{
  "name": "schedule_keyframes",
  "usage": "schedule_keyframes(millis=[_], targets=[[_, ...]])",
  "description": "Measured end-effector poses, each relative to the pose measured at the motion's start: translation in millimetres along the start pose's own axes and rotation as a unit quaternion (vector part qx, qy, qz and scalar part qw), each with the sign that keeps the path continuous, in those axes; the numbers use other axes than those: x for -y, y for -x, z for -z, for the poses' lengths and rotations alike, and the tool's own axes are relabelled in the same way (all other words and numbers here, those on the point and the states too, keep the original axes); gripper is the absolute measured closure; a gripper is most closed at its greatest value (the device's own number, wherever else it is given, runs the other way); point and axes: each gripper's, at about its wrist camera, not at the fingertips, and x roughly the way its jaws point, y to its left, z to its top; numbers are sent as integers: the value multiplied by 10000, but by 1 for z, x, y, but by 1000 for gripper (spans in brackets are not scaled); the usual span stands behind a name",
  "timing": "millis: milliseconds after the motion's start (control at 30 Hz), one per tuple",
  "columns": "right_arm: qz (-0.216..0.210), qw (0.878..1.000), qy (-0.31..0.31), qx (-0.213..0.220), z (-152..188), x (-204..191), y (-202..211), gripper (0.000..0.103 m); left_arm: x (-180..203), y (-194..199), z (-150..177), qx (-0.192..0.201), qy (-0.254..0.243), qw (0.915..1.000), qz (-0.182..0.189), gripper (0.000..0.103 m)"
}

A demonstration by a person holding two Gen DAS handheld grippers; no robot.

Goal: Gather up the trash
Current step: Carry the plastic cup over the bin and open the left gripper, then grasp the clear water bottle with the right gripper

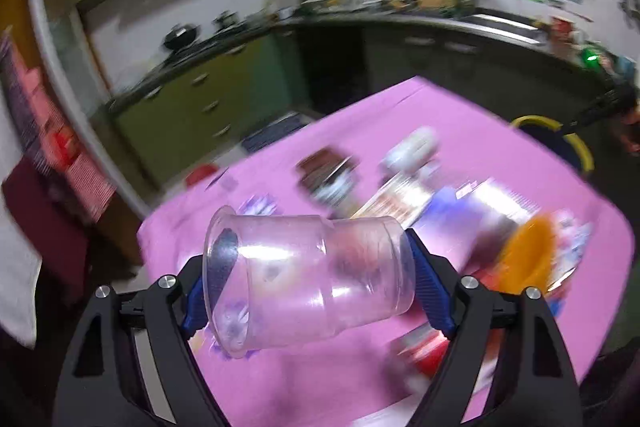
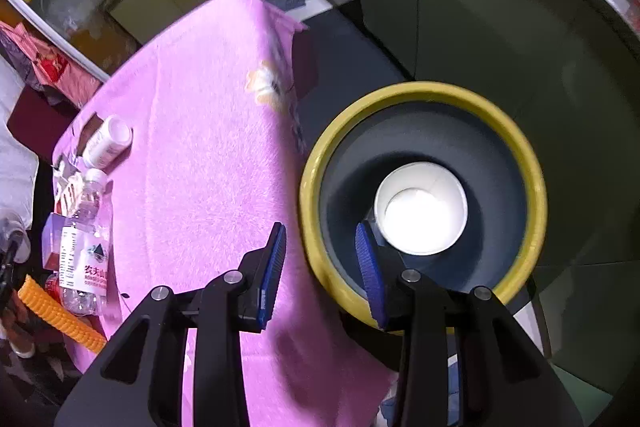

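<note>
My left gripper (image 1: 306, 283) is shut on a clear plastic cup (image 1: 304, 275), which lies sideways between the blue pads above the pink tablecloth (image 1: 280, 387). Blurred litter lies beyond it: a brown wrapper (image 1: 326, 173), a white bottle (image 1: 412, 147), a water bottle (image 1: 400, 195) and an orange piece (image 1: 528, 251). My right gripper (image 2: 322, 267) hangs open with nothing in it, over the rim of a yellow-rimmed dark bin (image 2: 532, 187). A white paper cup (image 2: 420, 213) stands upright at the bin's bottom. In the right wrist view a labelled water bottle (image 2: 86, 247) and a white pill bottle (image 2: 108, 141) lie at the cloth's left edge.
The bin (image 1: 560, 139) stands on the floor just off the table's edge. An orange ridged piece (image 2: 56, 311) lies at the left of the right wrist view. Green kitchen cabinets (image 1: 188, 107) and a cluttered counter with a sink (image 1: 500, 19) line the walls behind.
</note>
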Motion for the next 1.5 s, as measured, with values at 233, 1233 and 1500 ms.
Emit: schedule_keyframes(millis=[233, 1233, 1500], targets=[[151, 9984, -321, 439, 28, 51, 48, 66, 100, -2, -89, 140, -942, 9863, 1346, 25], [81, 9888, -1341, 643, 131, 177, 91, 62, 381, -168, -222, -1004, -1931, 9281, 3021, 12], [-153, 9976, -464, 487, 107, 88, 78, 62, 246, -66, -212, -268, -858, 9630, 2540, 8]])
